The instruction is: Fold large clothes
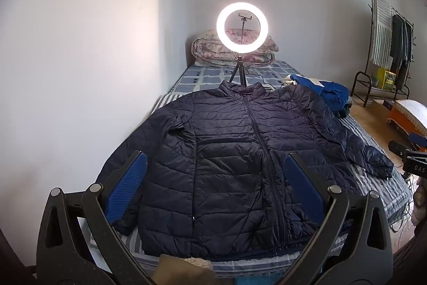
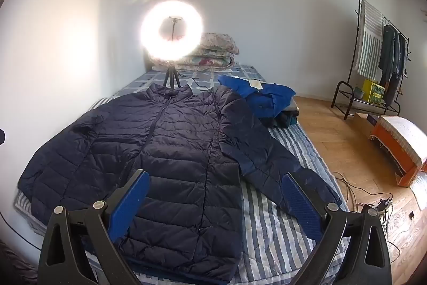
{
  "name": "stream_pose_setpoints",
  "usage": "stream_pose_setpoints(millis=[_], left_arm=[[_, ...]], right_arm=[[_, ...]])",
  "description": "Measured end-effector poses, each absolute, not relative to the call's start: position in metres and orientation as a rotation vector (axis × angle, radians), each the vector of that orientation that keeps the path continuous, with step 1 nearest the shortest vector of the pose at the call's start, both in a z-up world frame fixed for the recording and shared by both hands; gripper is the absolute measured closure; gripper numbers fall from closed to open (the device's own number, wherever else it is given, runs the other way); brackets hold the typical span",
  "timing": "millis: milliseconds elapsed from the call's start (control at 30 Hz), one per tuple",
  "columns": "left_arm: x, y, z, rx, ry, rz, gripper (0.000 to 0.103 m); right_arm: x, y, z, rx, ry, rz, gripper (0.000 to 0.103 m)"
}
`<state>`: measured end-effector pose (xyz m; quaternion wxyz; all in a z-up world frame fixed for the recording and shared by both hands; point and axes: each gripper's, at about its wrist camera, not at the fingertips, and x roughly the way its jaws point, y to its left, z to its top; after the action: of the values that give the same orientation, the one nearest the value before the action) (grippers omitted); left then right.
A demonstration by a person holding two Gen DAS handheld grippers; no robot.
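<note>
A dark navy quilted puffer jacket (image 1: 229, 151) lies flat, front up and zipped, on the striped bed (image 1: 384, 186); it also shows in the right wrist view (image 2: 170, 156). Its sleeves spread to both sides. My left gripper (image 1: 213, 172) is open and empty, held above the jacket's lower body. My right gripper (image 2: 213, 191) is open and empty, above the jacket's right hem and its right sleeve (image 2: 269, 162). Part of the right gripper shows at the right edge of the left wrist view (image 1: 408, 159).
A lit ring light on a tripod (image 1: 241, 28) stands on the bed behind the collar. A blue garment pile (image 2: 264, 98) lies at the bed's right. Folded quilts (image 1: 234, 50) sit at the head. A clothes rack (image 2: 379, 58), an orange box (image 2: 400, 148) and cables (image 2: 373, 202) are on the wooden floor.
</note>
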<state>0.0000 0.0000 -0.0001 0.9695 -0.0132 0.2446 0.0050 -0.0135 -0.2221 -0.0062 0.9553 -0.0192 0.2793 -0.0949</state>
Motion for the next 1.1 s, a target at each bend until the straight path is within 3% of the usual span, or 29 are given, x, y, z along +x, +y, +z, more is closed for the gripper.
stream_pose_setpoints(millis=[1100], left_arm=[[0.0042, -0.0021, 0.0051, -0.016, 0.481, 0.032, 0.0]], right_arm=[[-0.0156, -0.2208, -0.004, -0.045, 0.555, -0.202, 0.003]])
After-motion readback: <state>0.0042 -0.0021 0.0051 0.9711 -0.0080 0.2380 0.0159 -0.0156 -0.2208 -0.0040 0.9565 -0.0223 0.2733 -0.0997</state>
